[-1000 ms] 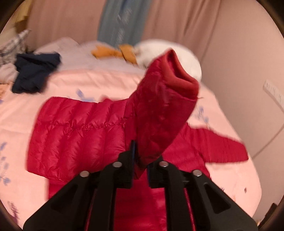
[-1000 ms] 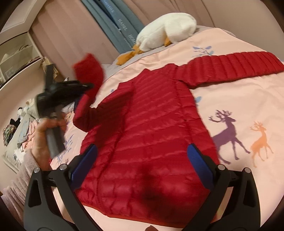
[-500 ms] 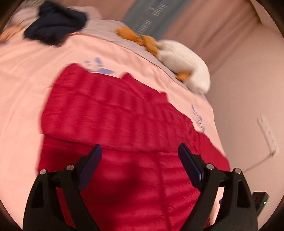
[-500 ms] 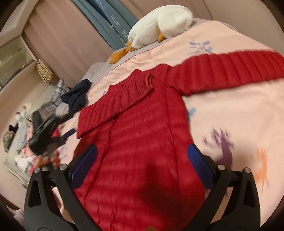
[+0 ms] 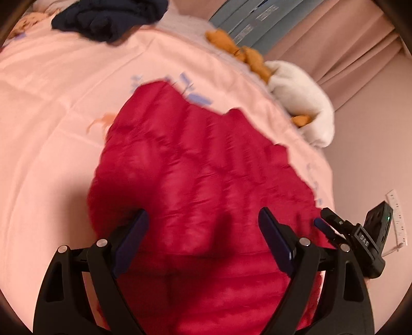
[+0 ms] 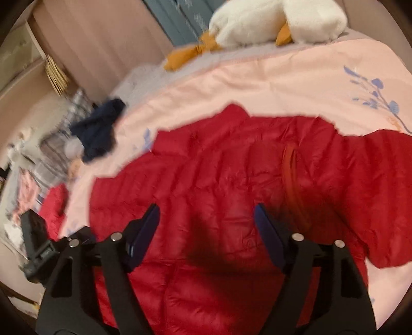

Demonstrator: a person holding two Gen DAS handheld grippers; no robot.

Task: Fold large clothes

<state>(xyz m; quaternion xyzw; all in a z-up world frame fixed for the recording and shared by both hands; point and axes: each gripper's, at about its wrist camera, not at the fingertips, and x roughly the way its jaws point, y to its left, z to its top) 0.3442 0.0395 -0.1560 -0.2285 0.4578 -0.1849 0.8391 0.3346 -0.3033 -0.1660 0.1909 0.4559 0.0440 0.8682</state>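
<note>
A red quilted jacket [image 5: 195, 165] lies spread on the pink bedspread [image 5: 56, 108]. One sleeve is folded across its chest, and the orange-red cuff lining [image 6: 291, 175] shows there. The other sleeve [image 6: 386, 206] still stretches out to the right. My left gripper [image 5: 203, 216] hovers open just above the jacket's body with nothing between its fingers. My right gripper [image 6: 207, 211] hangs over the folded sleeve near the chest. Its jaws are closing, and the pads are not pressing any cloth. Each view catches the other gripper at its edge: the right gripper [image 5: 360, 232], the left gripper [image 6: 38, 247].
A white plush goose [image 6: 270, 20] with orange feet lies at the head of the bed. A crumpled navy garment [image 5: 108, 18] sits on the far side. Blue curtains [image 5: 257, 23] and a wall [image 5: 373, 128] close the back. More clothes [image 6: 25, 180] are piled beside the bed.
The left gripper let go of the raised sleeve, which now lies folded across the jacket, then opened and sank toward it. The right gripper swung in over the chest, its jaws narrower.
</note>
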